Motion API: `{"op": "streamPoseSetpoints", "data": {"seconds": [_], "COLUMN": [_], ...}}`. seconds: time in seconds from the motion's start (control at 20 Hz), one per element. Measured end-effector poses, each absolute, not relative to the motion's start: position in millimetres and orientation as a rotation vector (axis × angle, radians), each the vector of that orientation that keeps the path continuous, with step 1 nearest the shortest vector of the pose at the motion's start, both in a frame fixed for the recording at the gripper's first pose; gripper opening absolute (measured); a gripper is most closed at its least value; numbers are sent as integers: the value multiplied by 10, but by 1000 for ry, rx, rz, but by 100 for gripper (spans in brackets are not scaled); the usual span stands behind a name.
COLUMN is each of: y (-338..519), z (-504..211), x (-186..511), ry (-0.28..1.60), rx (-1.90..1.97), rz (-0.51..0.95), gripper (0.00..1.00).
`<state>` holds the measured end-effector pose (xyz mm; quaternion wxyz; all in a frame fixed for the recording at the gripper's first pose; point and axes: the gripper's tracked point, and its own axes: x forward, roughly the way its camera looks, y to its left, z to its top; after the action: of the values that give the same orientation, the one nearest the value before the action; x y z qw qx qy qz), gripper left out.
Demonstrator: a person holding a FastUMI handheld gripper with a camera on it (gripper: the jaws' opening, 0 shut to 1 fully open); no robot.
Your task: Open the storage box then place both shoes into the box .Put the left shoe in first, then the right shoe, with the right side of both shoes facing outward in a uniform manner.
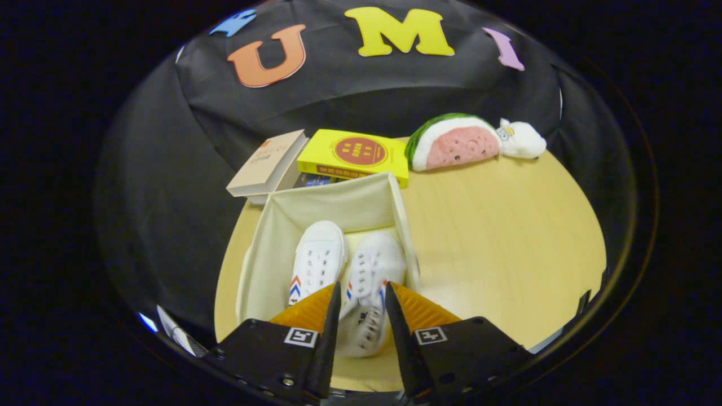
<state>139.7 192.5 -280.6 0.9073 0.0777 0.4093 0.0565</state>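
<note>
Open fabric storage box (pixel 265 248), cream, soft-walled, square, on pale wood-grain table (pixel 507 237). Inside: two white canvas lace-up shoes side by side, toes toward far wall. Left shoe (pixel 318 262) flat on box floor, red-and-blue chevron stripes on its side. Right shoe (pixel 369 282) beside it, heel end at near edge, lying between gripper (pixel 362 313) fingers; jaws narrowly apart, close against shoe's sides, firm pinch not confirmable. Ribbed pads on fingers (pixel 420 307). Beyond box: tan paperback (pixel 268 163), glossy yellow book (pixel 355 153), plush watermelon slice (pixel 454 142), small white plush toy (pixel 522 140).
</note>
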Motion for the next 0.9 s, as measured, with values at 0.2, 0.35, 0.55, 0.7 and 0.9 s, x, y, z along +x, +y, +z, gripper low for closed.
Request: {"op": "streamPoseSetpoints", "data": {"seconds": [0.2, 0.35, 0.55, 0.7, 0.9], "y": [1850, 1718, 1562, 1466, 1265], "z": [-2702, -2540, -2228, -1895, -1344], "x": [1231, 1192, 1131, 1078, 1028], "ry": [853, 816, 750, 661, 499], "rx": [78, 38, -26, -20, -42], "rz": [115, 82, 57, 66, 63], "gripper": [87, 93, 97, 96, 96]}}
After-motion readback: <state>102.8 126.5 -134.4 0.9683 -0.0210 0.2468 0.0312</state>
